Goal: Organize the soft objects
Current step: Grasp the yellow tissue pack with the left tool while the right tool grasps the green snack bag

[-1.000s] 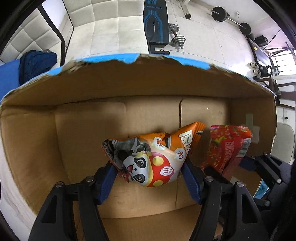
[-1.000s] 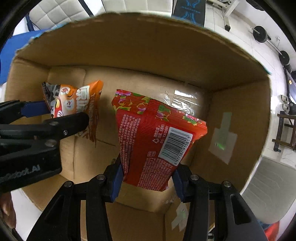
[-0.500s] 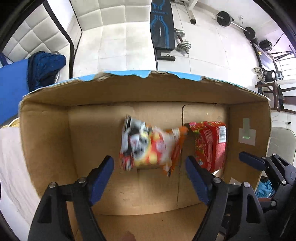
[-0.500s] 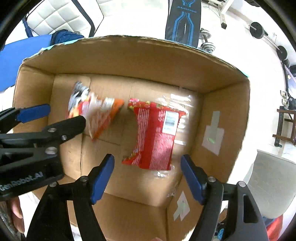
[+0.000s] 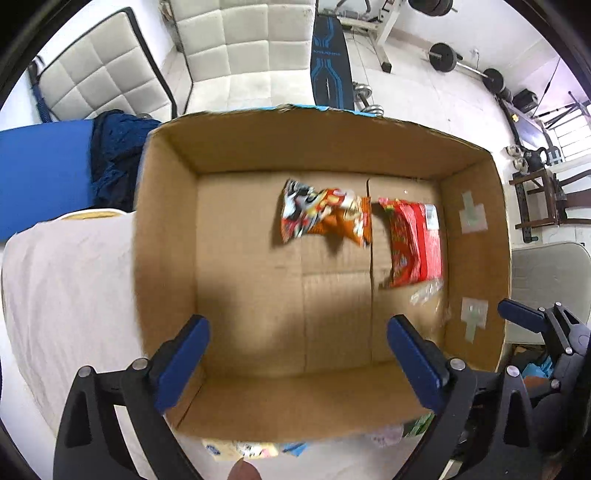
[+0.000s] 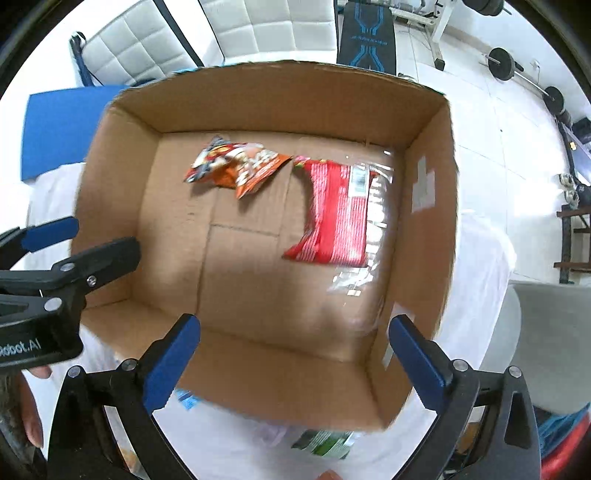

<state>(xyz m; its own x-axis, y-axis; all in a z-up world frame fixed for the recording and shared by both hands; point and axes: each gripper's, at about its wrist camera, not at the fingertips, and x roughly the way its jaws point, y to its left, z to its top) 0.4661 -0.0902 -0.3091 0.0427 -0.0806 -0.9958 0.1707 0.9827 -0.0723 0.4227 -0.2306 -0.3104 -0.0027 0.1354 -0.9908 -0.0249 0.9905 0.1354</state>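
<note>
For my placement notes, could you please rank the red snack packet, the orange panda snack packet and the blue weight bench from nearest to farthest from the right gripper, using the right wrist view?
1. Red snack packet, on the box floor, right side.
2. Orange panda snack packet, box floor, farther back and left.
3. Blue weight bench, on the room floor beyond the cardboard box.

The right gripper holds nothing; its jaws are opening.

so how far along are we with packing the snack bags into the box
Done: the orange snack bag and the red snack bag lie side by side on the floor of the cardboard box. In hand: nothing; the left gripper and right gripper are opening, empty, above the box. Left: a few packets lie outside by its near wall.
</note>
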